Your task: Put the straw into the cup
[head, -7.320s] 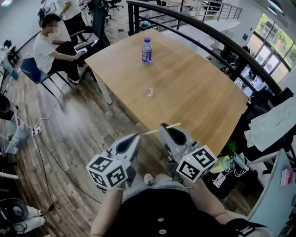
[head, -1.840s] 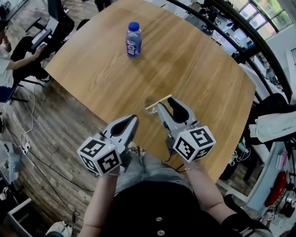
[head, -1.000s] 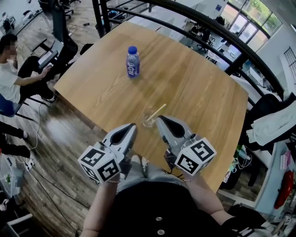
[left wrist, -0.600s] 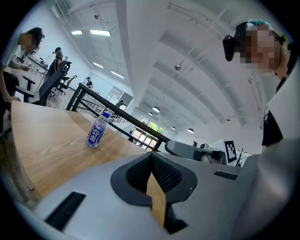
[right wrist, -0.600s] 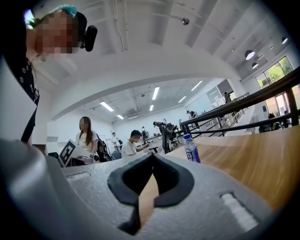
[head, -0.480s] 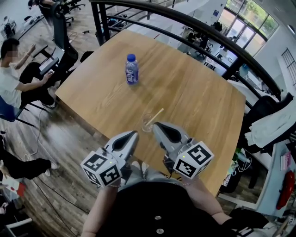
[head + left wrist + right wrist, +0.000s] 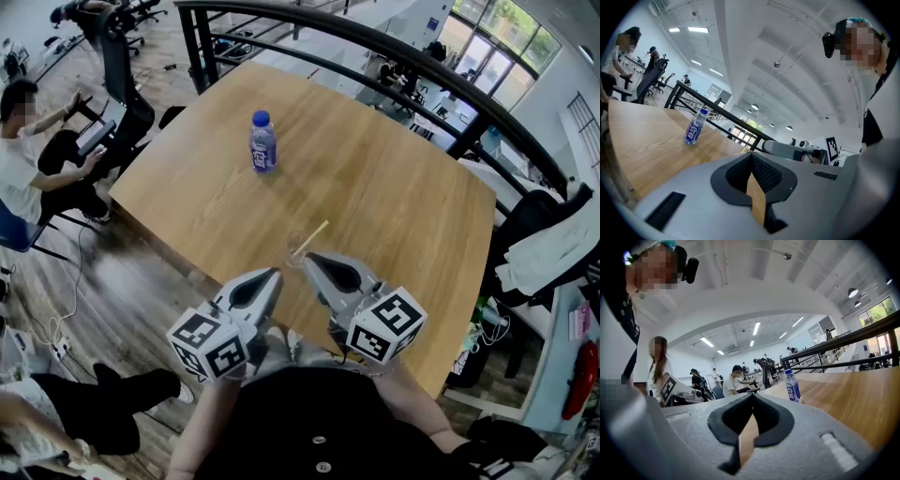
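Note:
A clear plastic cup [image 7: 294, 247] stands near the front edge of the wooden table [image 7: 403, 197]. A pale yellow straw [image 7: 315, 232] leans out of it up and to the right, free of both grippers. My right gripper [image 7: 308, 258] is shut and empty, its tips just in front of the cup. The left gripper [image 7: 276, 274] hangs off the table edge to the cup's lower left, also shut with nothing in it. In the left gripper view the jaws [image 7: 751, 157] meet on bare pads; the right gripper view [image 7: 752, 398] shows the same.
A blue-capped water bottle [image 7: 262, 142] stands upright at the far left of the table, also seen as the bottle [image 7: 695, 127] and the bottle [image 7: 791, 385]. A black railing [image 7: 375, 42] runs behind. A seated person [image 7: 28, 159] is at left; someone's legs [image 7: 103, 412] are at lower left.
Earlier the right gripper carried the straw to the cup; now the straw stands in the cup, let go. Over the last second both grippers barely moved. Legs came in at lower left.

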